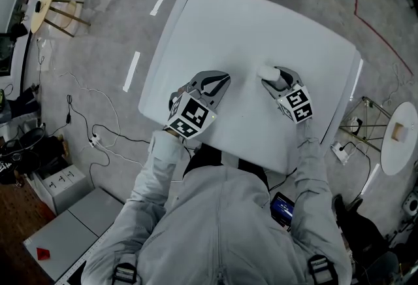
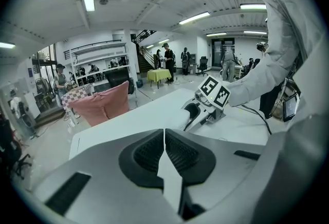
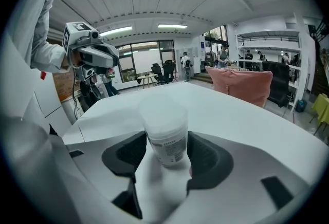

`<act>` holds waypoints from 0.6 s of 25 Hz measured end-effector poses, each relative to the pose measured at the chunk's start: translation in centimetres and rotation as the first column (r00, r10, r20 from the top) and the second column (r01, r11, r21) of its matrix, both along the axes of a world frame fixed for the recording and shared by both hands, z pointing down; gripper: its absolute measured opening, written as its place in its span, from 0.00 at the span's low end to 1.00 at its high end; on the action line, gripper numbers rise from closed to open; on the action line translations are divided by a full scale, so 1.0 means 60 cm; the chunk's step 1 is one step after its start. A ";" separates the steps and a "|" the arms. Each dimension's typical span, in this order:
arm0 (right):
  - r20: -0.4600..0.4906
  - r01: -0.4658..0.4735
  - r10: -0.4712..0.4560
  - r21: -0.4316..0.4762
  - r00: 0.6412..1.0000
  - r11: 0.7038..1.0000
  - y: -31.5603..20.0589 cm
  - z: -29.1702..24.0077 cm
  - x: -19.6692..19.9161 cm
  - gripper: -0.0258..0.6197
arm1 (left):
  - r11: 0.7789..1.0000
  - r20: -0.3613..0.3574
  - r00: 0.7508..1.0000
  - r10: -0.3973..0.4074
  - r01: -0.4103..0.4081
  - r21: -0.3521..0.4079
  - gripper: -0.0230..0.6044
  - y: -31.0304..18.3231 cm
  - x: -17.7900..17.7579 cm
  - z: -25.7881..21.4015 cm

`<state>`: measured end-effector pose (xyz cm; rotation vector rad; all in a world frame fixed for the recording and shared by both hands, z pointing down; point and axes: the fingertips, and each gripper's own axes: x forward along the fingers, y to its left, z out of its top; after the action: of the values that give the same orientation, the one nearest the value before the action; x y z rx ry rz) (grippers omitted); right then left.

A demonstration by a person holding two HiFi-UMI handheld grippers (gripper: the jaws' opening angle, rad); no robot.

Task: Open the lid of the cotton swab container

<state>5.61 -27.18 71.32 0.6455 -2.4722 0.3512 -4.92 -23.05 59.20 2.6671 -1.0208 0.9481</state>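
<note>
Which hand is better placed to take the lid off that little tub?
Left, probably. The right gripper clamps the cotton swab container, lid on; the left gripper is shut, empty and free.

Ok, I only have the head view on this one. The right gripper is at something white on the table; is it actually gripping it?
Observer: Yes. In the right gripper view the right gripper has its jaws pressed against both sides of the cotton swab container, whose lid is on.
Reviewer: And the left gripper, is it holding anything?
Observer: No. The left gripper view shows the left gripper shut, jaws together with nothing between them.
</note>
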 end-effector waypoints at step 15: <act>0.044 -0.025 0.024 0.020 0.999 0.999 0.053 -0.059 -0.006 0.42 | 1.000 -0.043 0.999 0.020 -0.019 0.023 0.07 0.032 0.008 -0.030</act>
<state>5.22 -23.99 67.77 0.6837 -2.5142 0.3529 -4.44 -21.12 57.40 2.7076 -1.0045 0.8838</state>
